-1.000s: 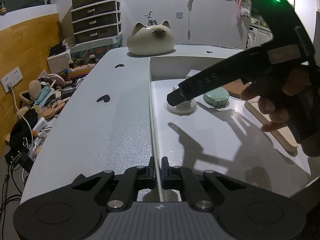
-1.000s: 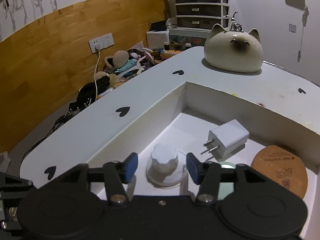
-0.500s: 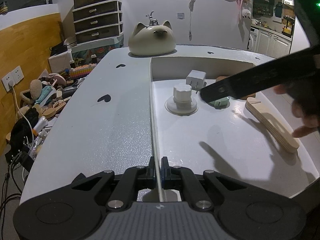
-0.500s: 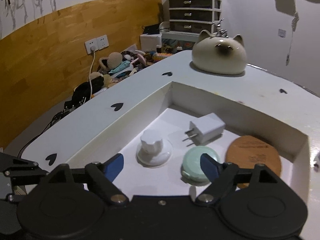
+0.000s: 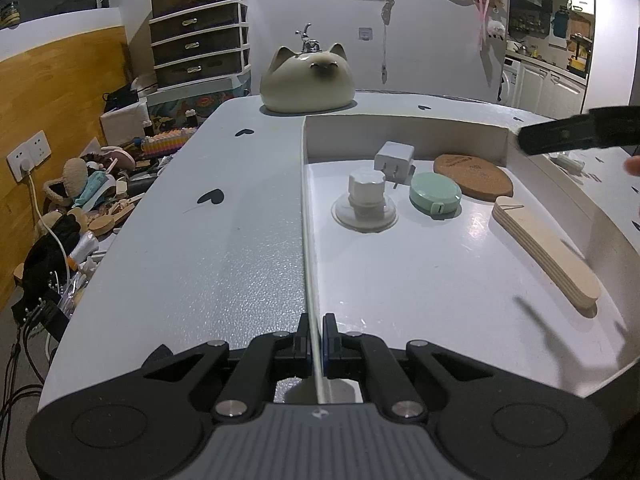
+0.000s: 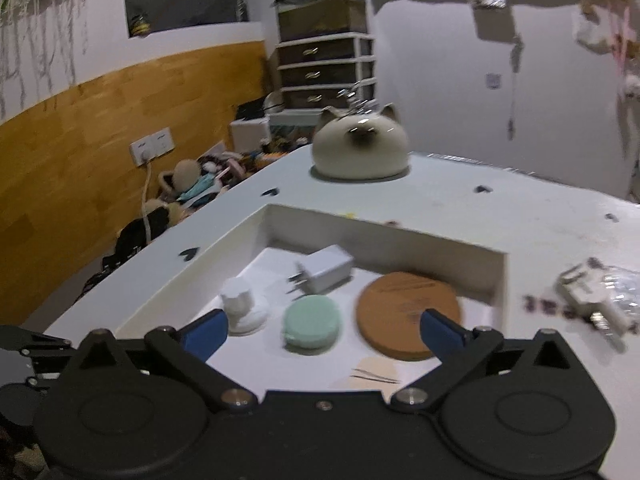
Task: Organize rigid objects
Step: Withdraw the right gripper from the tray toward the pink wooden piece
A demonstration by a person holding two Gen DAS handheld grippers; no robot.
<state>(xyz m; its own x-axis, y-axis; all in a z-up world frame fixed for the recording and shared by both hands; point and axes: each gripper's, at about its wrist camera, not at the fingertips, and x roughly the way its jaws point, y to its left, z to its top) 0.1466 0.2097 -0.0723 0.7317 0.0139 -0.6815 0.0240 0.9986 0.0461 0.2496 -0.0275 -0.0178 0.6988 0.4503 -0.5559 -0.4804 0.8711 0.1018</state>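
Observation:
A white box (image 5: 308, 200) on the table holds a white suction-cup knob (image 5: 365, 196), a white plug adapter (image 5: 394, 160), a mint round case (image 5: 435, 196), a cork coaster (image 5: 472, 176) and a wooden piece (image 5: 544, 252). My left gripper (image 5: 316, 344) is shut on the box's near left wall. My right gripper (image 6: 322, 330) is open and empty, raised above the box; in its view I see the knob (image 6: 240, 306), adapter (image 6: 326, 268), case (image 6: 312, 326) and coaster (image 6: 408, 314). A white adapter with a clear wrapper (image 6: 600, 296) lies on the table right of the box.
A cat-shaped ceramic jar (image 5: 307, 80) stands on the table behind the box. A drawer unit (image 5: 200, 44) and floor clutter (image 5: 88, 200) lie to the left, beyond the table edge. Small black hearts (image 5: 210, 198) mark the tabletop.
My right gripper let go of the suction-cup knob, opened wide, and pulled up and to the right, away from it. My left gripper kept its hold on the box wall.

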